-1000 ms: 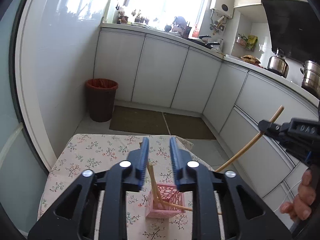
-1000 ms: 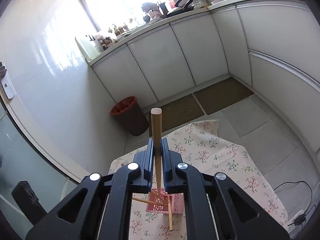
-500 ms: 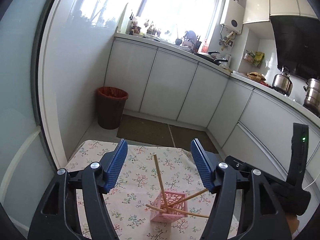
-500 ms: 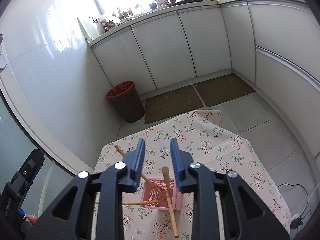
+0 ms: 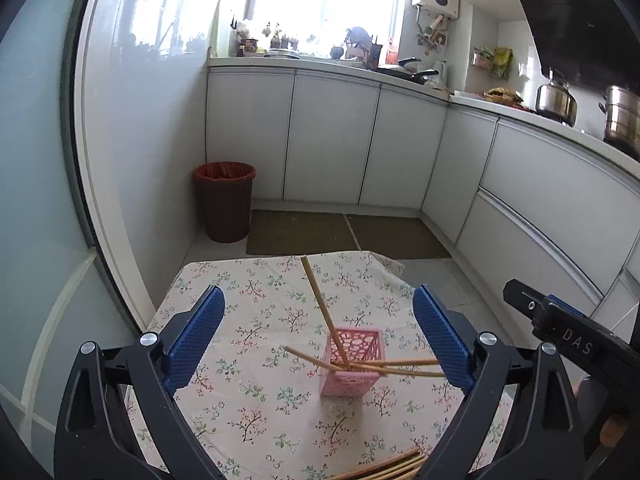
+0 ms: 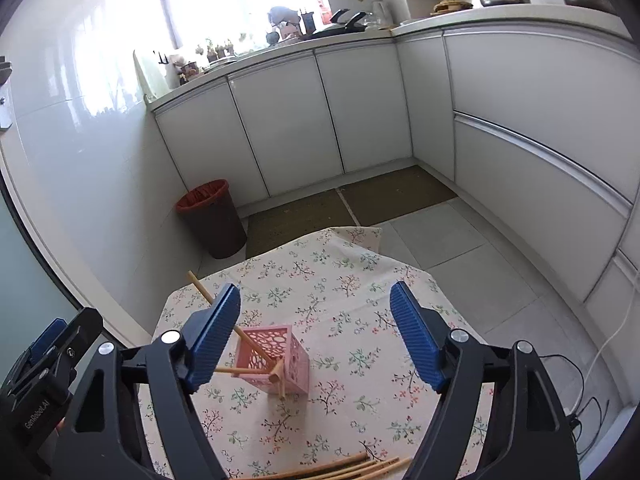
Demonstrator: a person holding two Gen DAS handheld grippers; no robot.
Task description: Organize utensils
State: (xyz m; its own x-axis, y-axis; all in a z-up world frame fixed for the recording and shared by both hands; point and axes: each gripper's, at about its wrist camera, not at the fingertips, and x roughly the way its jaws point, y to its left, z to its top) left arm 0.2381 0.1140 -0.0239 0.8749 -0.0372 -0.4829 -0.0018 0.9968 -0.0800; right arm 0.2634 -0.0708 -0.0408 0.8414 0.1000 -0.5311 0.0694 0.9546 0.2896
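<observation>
Chopsticks (image 5: 320,300) numbering three in the pink basket (image 5: 352,364), counted in the left wrist view: one leaning steeply up and back toward the far left, two lying nearly level, poking out over the rim to the right. Farther along the near edge, a loose bundle of chopsticks (image 5: 394,466) lying flat on the flower-patterned counter (image 5: 256,292), at least four, exact count hard to tell.

Moving left to right: left hand-held gripper (image 5: 318,336) hanging above the counter, blue fingers (image 5: 196,336) opening wide, nothing between them but air, basket sitting below and beyond the gap, slightly toward its right finger. Right hand-held gripper (image 6: 316,332) likewise opening, pinching nothing, basket (image 6: 276,356) standing under the gap nearer its left finger, steep chopstick (image 6: 202,286) passing behind that finger. Loose bundle (image 6: 352,468) lying just beneath the right gripper's frame.

Elsewhere: one brown bin (image 5: 226,204) with a red liner standing on the floor against white cabinets.
</observation>
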